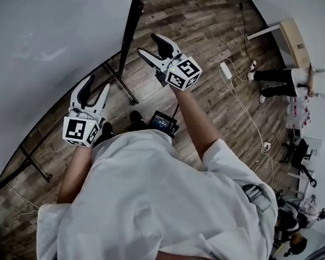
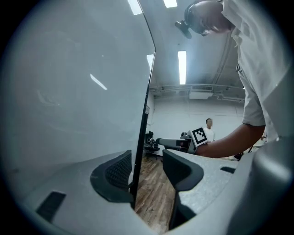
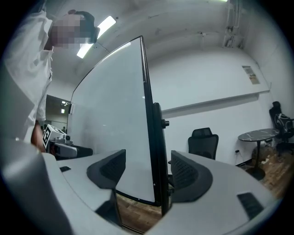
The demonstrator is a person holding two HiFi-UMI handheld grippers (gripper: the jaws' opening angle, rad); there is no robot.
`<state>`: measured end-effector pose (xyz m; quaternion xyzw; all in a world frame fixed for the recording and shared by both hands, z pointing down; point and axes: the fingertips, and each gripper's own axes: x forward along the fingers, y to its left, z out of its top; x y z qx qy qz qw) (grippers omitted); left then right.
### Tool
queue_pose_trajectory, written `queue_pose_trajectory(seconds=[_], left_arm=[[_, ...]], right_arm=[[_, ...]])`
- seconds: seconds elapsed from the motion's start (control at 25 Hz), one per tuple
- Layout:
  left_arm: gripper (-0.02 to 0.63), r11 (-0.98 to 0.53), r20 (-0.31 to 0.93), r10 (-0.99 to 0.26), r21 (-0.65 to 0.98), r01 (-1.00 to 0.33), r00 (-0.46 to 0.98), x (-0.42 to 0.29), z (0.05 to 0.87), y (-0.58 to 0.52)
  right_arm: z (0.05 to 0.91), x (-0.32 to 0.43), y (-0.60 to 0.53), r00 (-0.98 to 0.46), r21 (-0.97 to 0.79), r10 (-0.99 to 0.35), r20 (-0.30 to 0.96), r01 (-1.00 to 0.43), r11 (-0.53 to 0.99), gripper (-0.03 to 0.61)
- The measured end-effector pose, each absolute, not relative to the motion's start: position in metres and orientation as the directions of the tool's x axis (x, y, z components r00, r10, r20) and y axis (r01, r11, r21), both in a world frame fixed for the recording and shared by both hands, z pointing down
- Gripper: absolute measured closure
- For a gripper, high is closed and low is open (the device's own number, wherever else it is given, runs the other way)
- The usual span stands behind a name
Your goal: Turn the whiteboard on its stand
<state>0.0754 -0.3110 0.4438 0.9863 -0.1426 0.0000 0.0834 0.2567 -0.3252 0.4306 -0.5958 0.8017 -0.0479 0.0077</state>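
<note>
While the whiteboard (image 1: 42,52) stood on its stand (image 1: 126,36) at far left, long axis running left to far right, both grippers faced its dark edge.
Left gripper (image 1: 96,84): fingers apart, edge between them, close by the left pad, nothing clamped.
Right gripper (image 1: 150,44): fingers wide apart astride edge and post, nothing held; nearer the board's right end.
</note>
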Motion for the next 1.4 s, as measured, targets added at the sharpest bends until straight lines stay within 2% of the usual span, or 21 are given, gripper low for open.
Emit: queue_pose_trajectory(seconds=[0.36,0.76,1.28,1.4], left_arm=[[0.422,-0.860,0.032,-0.487,0.161,-0.485,0.873,0.108,0.439,-0.310],[0.422,-0.738,0.066,-0.656,0.154,-0.657,0.752,0.074,0.445,-0.302],[0.422,-0.666,0.083,-0.728,0.150,-0.731,0.680,0.070,0.459,-0.287],[0.422,-0.660,0.087,-0.734,0.147,-0.737,0.674,0.071,0.461,-0.285]], right_arm=[[0.442,0.298,-0.363,-0.529,-0.085,-0.845,0.084,-0.848,0.523,0.275],[0.459,0.280,-0.400,-0.728,-0.106,-0.676,0.114,-0.686,0.720,0.268],[0.475,0.252,-0.409,-0.854,-0.094,-0.503,0.131,-0.516,0.851,0.271],[0.476,0.250,-0.410,-0.871,-0.090,-0.474,0.129,-0.487,0.869,0.299]])
